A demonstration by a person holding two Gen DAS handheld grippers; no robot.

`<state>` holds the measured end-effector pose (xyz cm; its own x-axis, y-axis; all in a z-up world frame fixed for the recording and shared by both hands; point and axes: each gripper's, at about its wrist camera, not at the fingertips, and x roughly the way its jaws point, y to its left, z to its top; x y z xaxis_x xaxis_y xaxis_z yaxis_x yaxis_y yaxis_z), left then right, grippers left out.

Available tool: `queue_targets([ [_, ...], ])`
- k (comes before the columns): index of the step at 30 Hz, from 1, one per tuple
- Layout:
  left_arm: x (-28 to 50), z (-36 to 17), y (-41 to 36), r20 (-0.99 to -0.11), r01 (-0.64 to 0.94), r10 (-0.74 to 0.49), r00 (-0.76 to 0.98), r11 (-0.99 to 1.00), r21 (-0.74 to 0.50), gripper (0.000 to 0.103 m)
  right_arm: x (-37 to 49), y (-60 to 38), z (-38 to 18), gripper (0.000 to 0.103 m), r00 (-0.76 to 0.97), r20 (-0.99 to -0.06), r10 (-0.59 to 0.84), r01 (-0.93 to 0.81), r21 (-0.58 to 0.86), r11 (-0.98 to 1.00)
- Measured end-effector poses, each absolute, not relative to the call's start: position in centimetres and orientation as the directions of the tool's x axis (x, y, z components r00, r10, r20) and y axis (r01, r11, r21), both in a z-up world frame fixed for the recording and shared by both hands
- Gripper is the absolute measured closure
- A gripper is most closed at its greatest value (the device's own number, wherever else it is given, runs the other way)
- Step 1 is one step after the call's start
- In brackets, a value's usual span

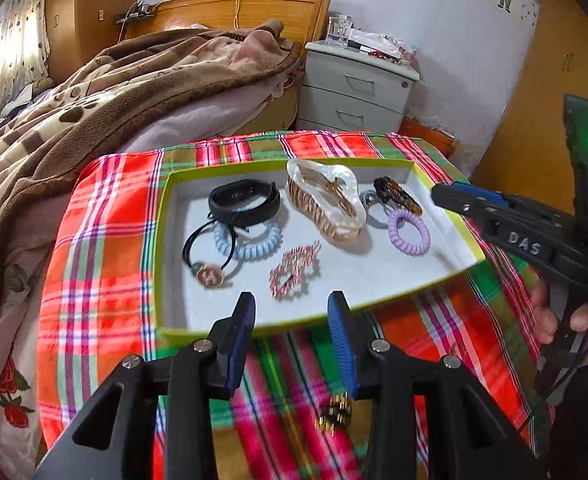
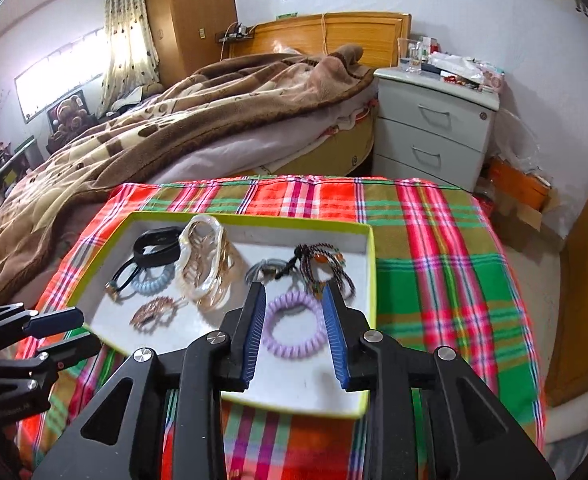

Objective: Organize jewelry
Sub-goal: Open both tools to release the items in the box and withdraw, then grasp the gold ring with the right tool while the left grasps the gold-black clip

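Both grippers (left, right) apart, empty, above tray. Gold piece on cloth, half hidden under left: easily overlooked or knocked off.

Raised white letters "DAS" stand on the black body of the right gripper, to the right of the green-rimmed tray. A single letter "H" stands on the round pink charm of a black hair tie, in the near left part of the tray. Small print on the left gripper body, left of the tray, is too blurred to read.
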<state>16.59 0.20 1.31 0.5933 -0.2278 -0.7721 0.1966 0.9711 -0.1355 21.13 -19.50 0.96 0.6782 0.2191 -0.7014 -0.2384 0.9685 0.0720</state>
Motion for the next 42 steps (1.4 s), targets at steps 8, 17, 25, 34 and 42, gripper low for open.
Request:
queue_targets([
  [8,13.6,0.6,1.0,-0.777,0.215,-0.256,0.575,0.964,-0.159,0.062,17.1,-20.6,0.6,0.072,0.683,-0.693,0.231,-0.223,0.104,0.969],
  [17,11.5,-0.6,1.3,-0.791,0.222,-0.274,0.547,0.959,-0.178,0.061,13.2,-19.4,-2.4,0.067,0.618,-0.740,0.265,-0.252,0.133,0.959],
  [25,10.6,-0.6,1.6,-0.787,0.222,-0.279,0.549,0.957,-0.185,0.061,12.2,-18.6,-4.4,0.065,0.575,-0.783,0.235,-0.243,0.110,0.964],
  [34,10.5,-0.8,1.7,-0.792,0.213,-0.278,0.543,0.958,-0.189,0.061,12.0,-18.0,-4.8,0.065,0.582,-0.788,0.201,-0.232,0.075,0.970],
  [42,10.6,-0.9,1.4,-0.799,0.210,-0.266,0.539,0.961,-0.179,0.061,11.4,-17.2,-4.8,0.075,0.585,-0.790,0.182,-0.261,0.029,0.965],
])
